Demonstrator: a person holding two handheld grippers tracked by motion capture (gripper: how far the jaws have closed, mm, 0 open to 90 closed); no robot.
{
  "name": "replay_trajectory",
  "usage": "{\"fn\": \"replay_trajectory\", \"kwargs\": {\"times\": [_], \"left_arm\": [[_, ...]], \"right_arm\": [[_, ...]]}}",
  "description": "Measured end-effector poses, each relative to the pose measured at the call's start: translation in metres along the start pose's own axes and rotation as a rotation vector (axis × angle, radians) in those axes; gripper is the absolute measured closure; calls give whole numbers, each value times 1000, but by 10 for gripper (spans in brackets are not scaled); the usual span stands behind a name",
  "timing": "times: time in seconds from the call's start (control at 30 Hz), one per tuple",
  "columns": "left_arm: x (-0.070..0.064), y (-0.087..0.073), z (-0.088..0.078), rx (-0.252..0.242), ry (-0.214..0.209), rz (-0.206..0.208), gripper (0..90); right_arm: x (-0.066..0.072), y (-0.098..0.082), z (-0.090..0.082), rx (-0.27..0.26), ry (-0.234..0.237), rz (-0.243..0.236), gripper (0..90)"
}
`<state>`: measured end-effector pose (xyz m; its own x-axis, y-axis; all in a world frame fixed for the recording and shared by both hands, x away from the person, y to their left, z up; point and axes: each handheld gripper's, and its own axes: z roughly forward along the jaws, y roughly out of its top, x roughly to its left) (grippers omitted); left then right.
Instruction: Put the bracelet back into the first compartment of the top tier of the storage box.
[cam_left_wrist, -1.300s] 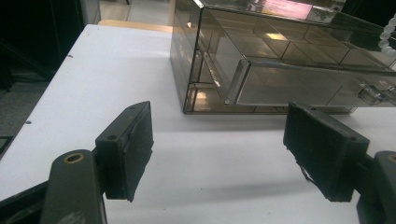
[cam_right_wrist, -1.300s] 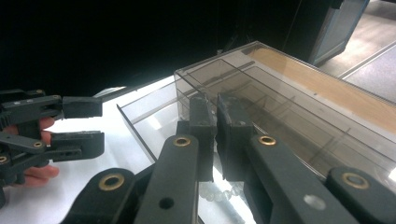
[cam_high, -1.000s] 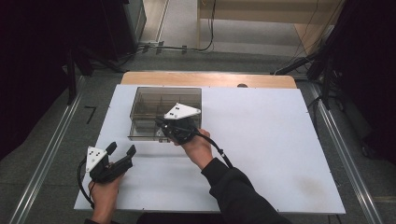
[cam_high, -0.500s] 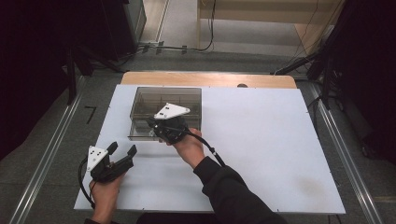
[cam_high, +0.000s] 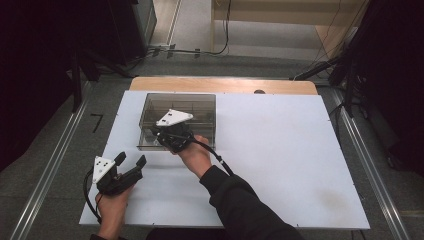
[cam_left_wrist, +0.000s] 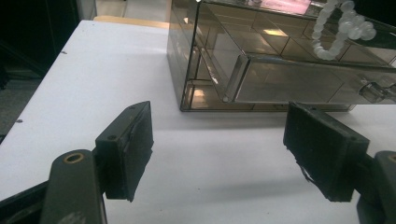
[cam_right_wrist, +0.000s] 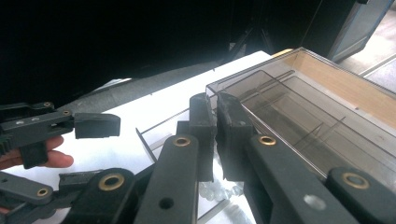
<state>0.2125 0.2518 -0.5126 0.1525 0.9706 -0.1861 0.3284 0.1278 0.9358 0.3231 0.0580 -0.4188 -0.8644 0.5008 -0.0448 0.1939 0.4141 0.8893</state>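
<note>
A smoky clear drawer box stands at the back left of the white table. Its lower drawer, with a small knob, stands pulled out a little. My right gripper hovers over the box's front left part, shut on a string of white translucent beads that hangs in a loop. In the right gripper view the jaws press together, with beads below them. My left gripper rests near the table's front left, open with nothing between its pads.
A wooden strip runs behind the table. Metal rails flank the table on the grey floor. Cables lie on the floor at the back. The right half of the table is bare white surface.
My right gripper has moved left along the front of the box with the beads. The left gripper has stayed put.
</note>
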Motion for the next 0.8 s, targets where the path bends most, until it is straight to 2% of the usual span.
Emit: {"fn": "replay_trajectory", "kwargs": {"times": [0.27,0.57,0.8], "left_arm": [[0,0,0,-1,-5,-1,246],[0,0,1,-3,-7,-3,245],[-1,0,1,-1,-10,-2,245]], "right_arm": [[2,2,12,45,-27,-8,833],[1,-1,22,94,-33,13,825],[1,0,23,106,-31,23,732]]}}
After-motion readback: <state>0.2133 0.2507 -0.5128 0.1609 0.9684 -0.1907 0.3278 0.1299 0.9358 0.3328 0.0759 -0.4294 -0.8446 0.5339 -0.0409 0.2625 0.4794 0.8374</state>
